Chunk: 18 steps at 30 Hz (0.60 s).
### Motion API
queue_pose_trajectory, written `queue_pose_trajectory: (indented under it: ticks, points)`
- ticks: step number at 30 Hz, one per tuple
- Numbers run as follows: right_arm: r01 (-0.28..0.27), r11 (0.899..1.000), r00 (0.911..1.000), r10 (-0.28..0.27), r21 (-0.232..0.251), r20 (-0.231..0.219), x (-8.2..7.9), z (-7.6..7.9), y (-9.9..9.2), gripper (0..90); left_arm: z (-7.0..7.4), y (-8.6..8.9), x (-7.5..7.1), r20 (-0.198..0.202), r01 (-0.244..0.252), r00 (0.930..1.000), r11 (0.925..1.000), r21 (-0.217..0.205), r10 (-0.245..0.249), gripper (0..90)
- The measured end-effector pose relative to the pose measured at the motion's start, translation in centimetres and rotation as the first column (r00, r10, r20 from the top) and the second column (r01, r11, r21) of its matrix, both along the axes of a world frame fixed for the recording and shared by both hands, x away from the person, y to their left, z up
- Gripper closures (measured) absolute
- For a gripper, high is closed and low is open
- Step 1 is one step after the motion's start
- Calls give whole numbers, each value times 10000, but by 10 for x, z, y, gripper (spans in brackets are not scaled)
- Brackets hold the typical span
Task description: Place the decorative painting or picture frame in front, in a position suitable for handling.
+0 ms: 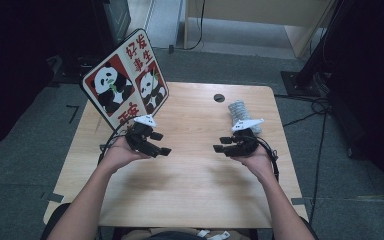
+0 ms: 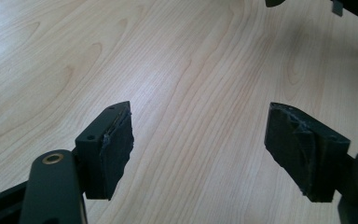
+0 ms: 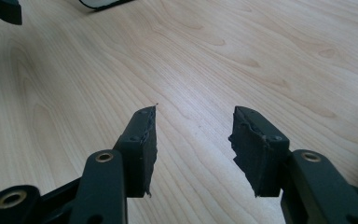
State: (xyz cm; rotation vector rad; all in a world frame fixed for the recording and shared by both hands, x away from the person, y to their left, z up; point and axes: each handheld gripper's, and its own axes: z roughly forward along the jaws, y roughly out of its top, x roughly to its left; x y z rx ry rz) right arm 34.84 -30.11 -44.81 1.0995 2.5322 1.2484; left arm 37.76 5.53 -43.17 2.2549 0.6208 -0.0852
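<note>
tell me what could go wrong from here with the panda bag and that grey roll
1. The panda bag stands tilted at the table's far left corner, partly past the edge; a nudge from the left tool could tip it off.
2. The grey roll lies just behind the right tool; pulling that hand back carelessly may send it rolling.
3. Both tools are open and empty, pointing at each other, so they could collide if brought together.

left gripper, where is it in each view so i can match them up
High view: left gripper left of centre, above the table.
Left gripper view: its two jaws rise from the bottom, apart.
Right gripper view: dark tip in the top left corner, probably it.
Shared landmark: the wooden table.
</note>
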Motion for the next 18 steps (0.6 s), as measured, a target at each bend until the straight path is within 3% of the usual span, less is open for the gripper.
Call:
queue_pose_trajectory:
  ticks: [5,11,18]
  points:
    - [-69,10000,9995,69,-9,-300,1,-2,3,474,1,4,1,156,-39,9999,10000,-72,40,247]
    - [-143,9997,9983,152,180,-566,5,-2,5,364,1,6,1,245,-130,9996,9999,3,130,248]
    - [75,9998,9971,-61,175,-754,8,-2,3,283,3,11,3,280,-364,9989,9993,-129,367,254]
